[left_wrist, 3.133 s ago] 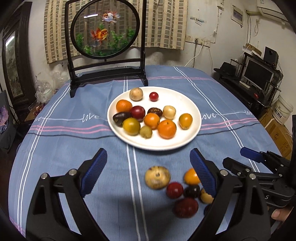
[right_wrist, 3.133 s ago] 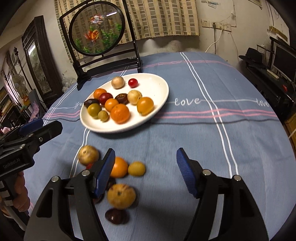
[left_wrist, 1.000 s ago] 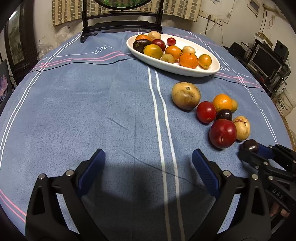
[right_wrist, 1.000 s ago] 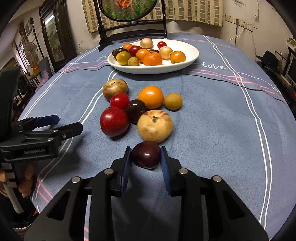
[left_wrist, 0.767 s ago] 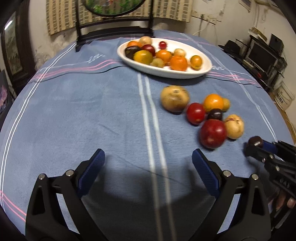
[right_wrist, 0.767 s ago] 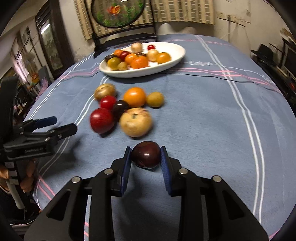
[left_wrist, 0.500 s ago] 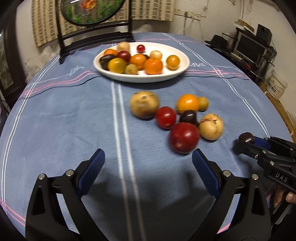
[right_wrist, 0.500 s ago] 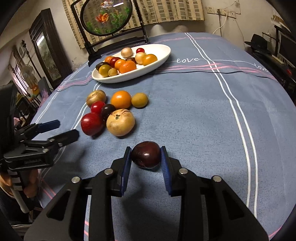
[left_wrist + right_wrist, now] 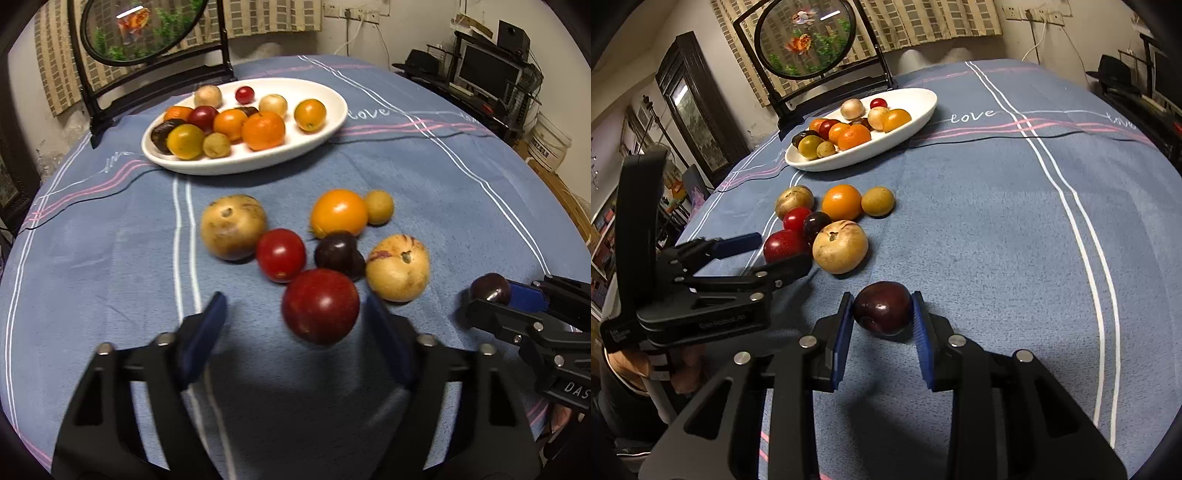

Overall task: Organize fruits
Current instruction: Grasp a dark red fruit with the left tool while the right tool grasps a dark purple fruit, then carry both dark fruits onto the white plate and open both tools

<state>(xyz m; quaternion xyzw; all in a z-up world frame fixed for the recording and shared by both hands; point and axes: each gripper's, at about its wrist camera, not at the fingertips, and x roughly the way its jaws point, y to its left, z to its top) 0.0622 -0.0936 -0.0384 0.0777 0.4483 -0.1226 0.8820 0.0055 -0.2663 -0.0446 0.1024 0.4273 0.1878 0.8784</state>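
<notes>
A white plate (image 9: 258, 164) (image 9: 871, 153) at the back holds several small fruits. In front of it several loose fruits lie on the blue cloth. Among them are an orange (image 9: 339, 212), a red tomato (image 9: 280, 253), a tan round fruit (image 9: 232, 227), a striped yellow fruit (image 9: 399, 267) and a big red plum (image 9: 320, 306) (image 9: 783, 244). My left gripper (image 9: 295, 326) (image 9: 779, 251) straddles the red plum. Its jaws are closing and the left pad still stands clear of the plum. My right gripper (image 9: 882, 314) (image 9: 517, 310) is shut on a dark plum (image 9: 882, 308) (image 9: 491, 287) just above the cloth.
A round fish-picture screen on a black stand (image 9: 805, 40) stands behind the plate. A small dark plum (image 9: 338, 254) and a small yellow-brown fruit (image 9: 378, 206) sit in the loose cluster. A desk with a monitor (image 9: 484, 74) stands beyond the table's right edge.
My left gripper has slid toward the loose fruits and its jaws have narrowed around the big red plum. The right gripper keeps the dark plum and has shifted only a little.
</notes>
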